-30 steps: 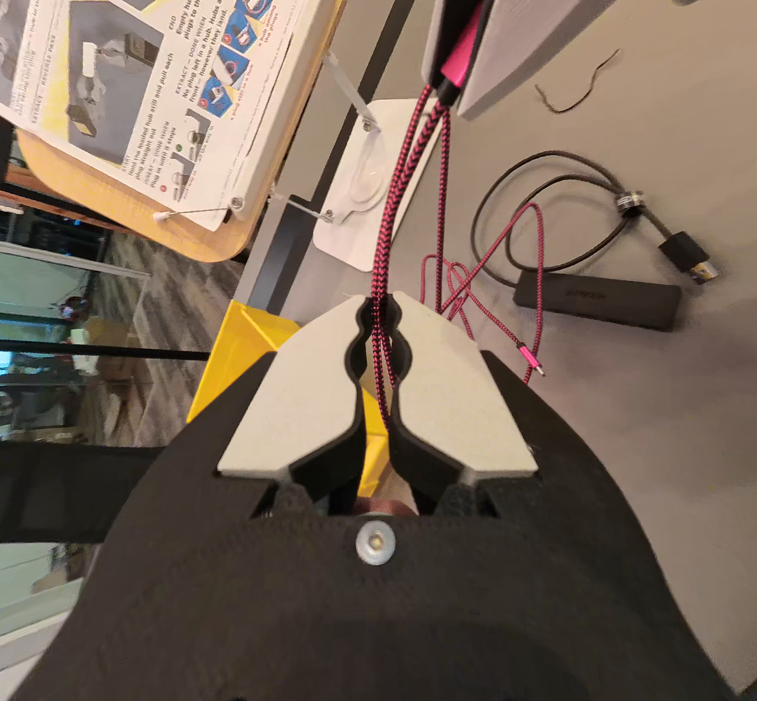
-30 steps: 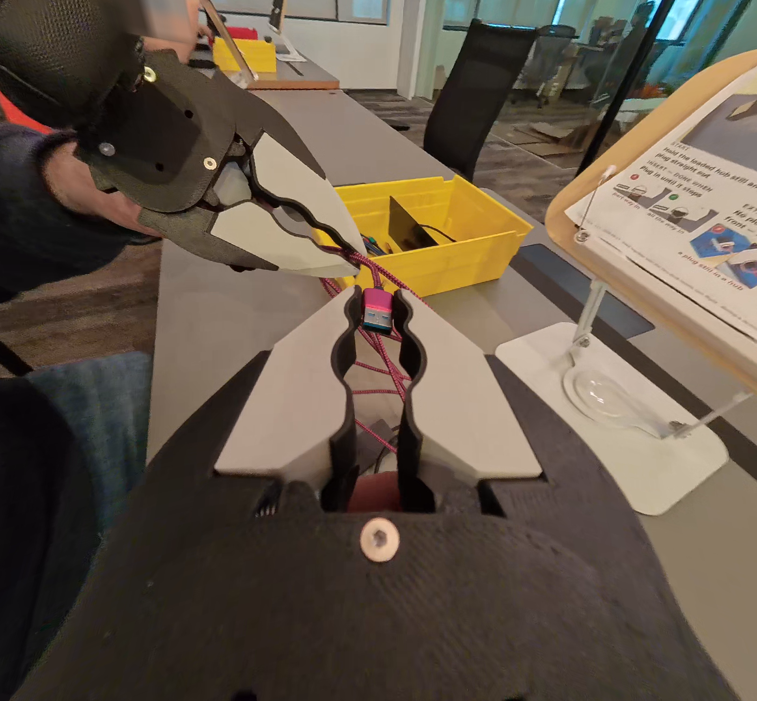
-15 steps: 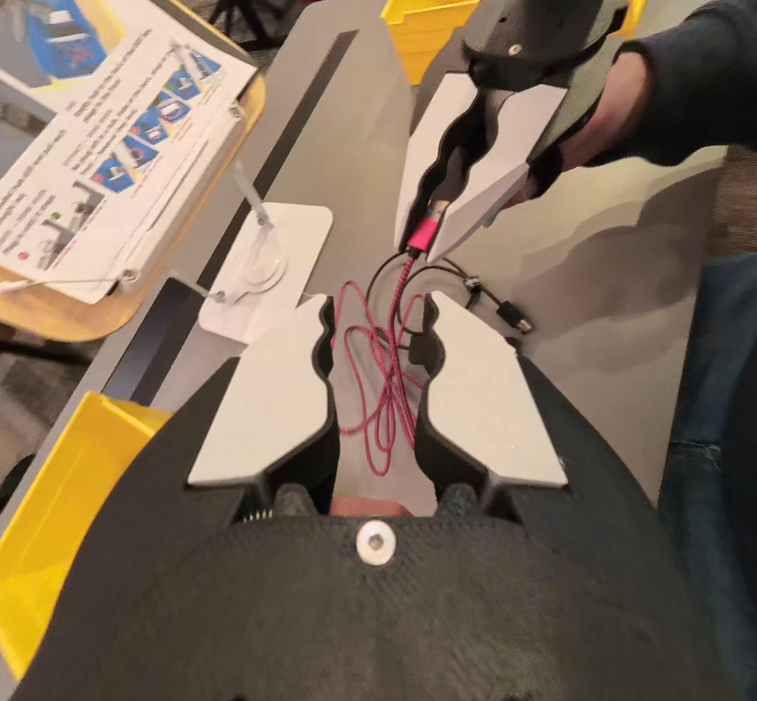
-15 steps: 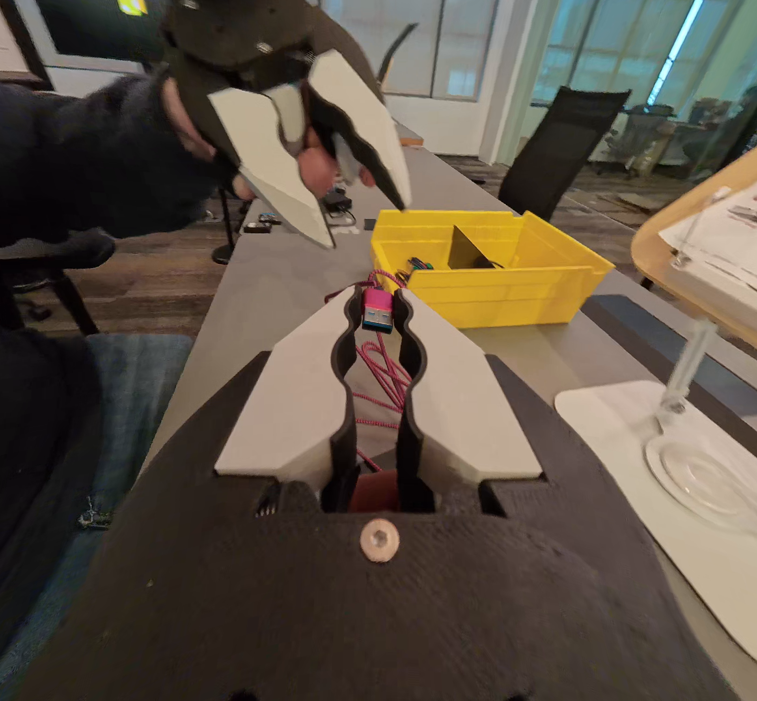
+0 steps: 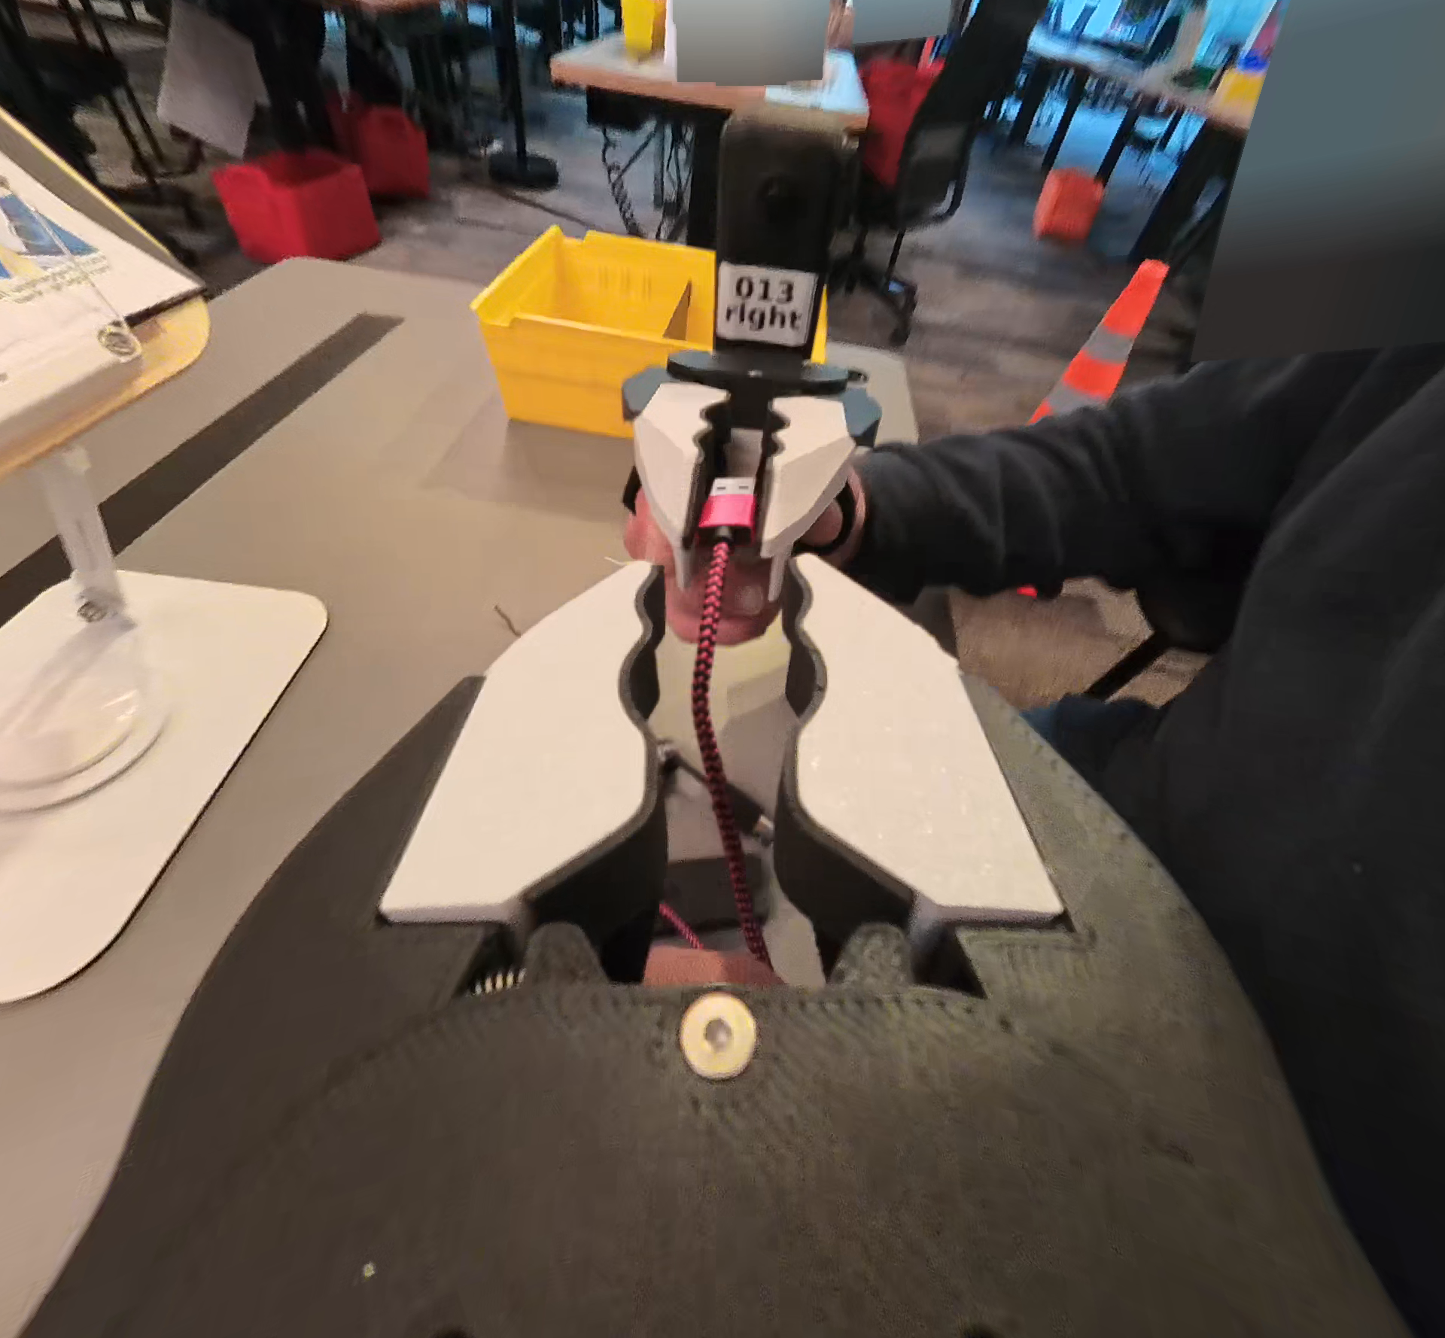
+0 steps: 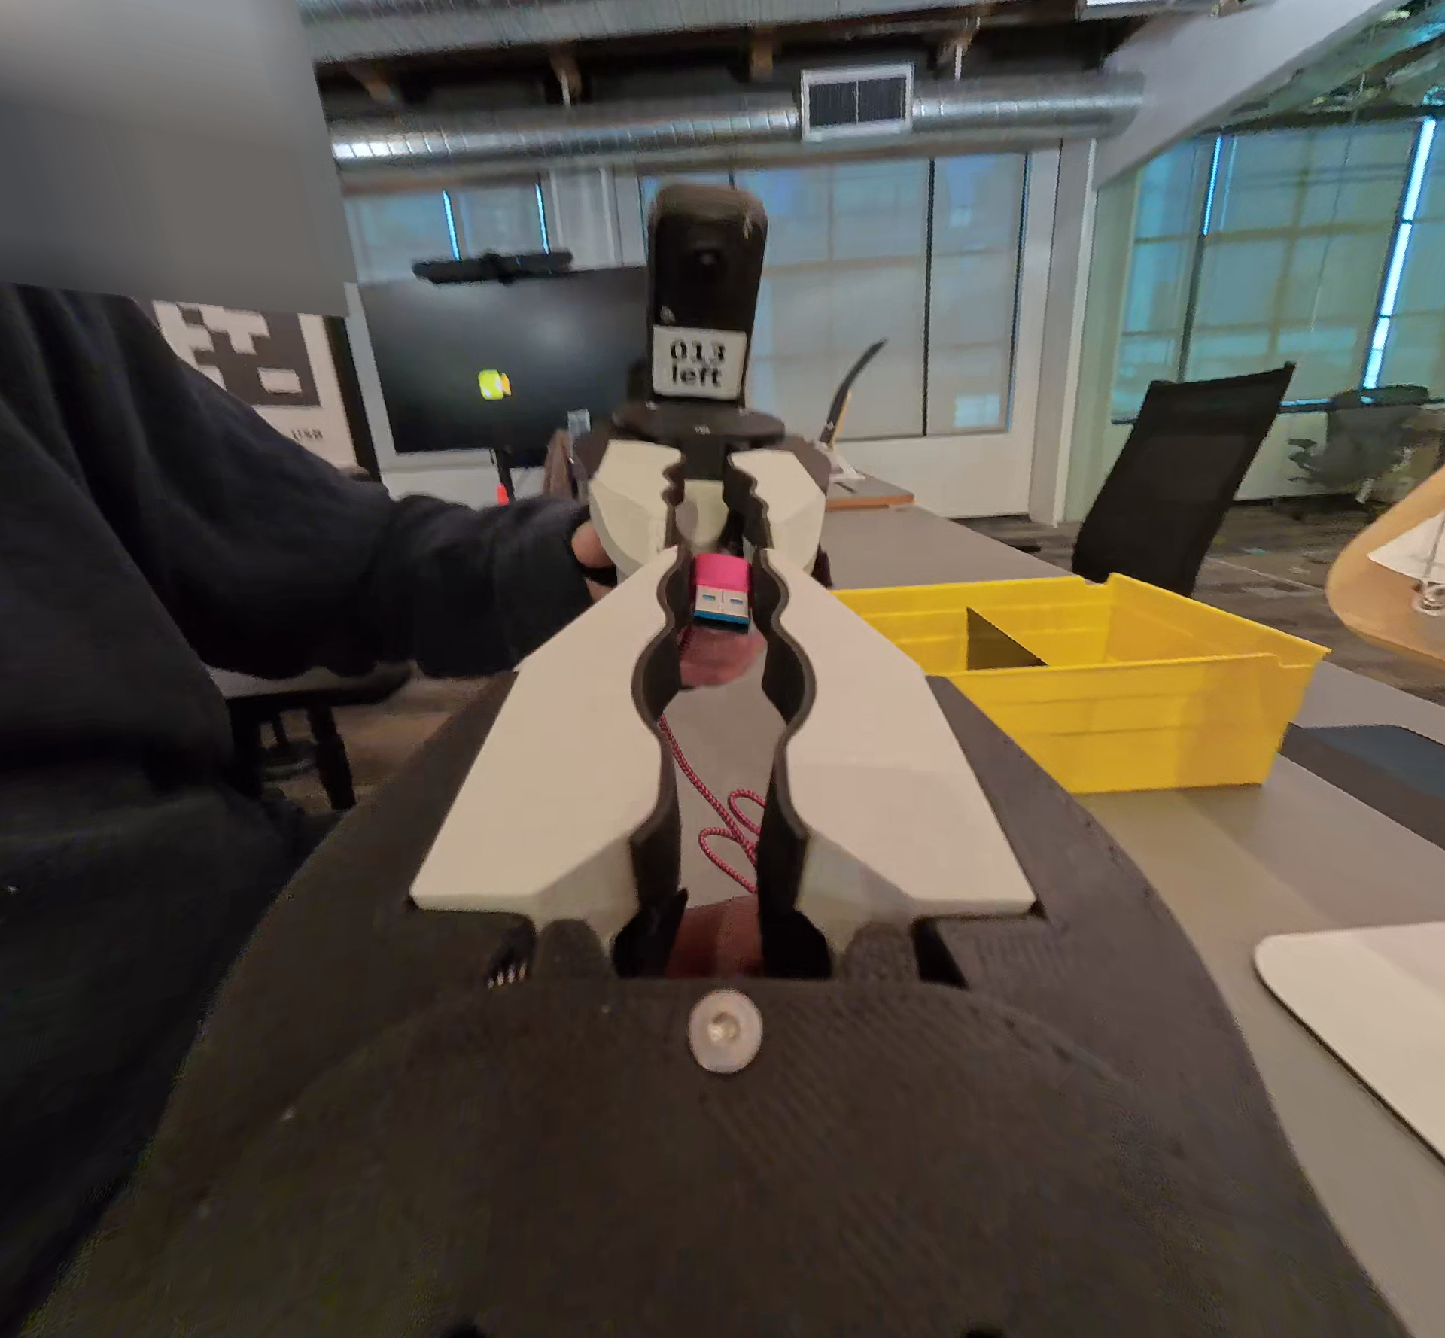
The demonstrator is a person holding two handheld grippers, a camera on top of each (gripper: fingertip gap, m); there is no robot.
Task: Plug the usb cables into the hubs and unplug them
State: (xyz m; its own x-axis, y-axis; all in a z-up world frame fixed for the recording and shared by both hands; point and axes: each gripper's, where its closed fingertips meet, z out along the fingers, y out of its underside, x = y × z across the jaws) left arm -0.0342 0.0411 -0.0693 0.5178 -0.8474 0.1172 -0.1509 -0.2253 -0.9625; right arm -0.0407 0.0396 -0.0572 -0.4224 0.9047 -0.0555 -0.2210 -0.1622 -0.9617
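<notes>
While the two tools faced each other above the grey worktop (image 5: pixel 375 519), the right tongs (image 6: pixel 723 581) pinched the pink USB plug (image 6: pixel 721 591) near their tips, its metal end toward the right camera. Its braided pink-and-black cable (image 5: pixel 708 683) hung down between the fingers of the left tongs (image 5: pixel 719 589), which stood spread, gripping nothing. A yellow bin (image 5: pixel 579 339) sat behind on the worktop.
</notes>
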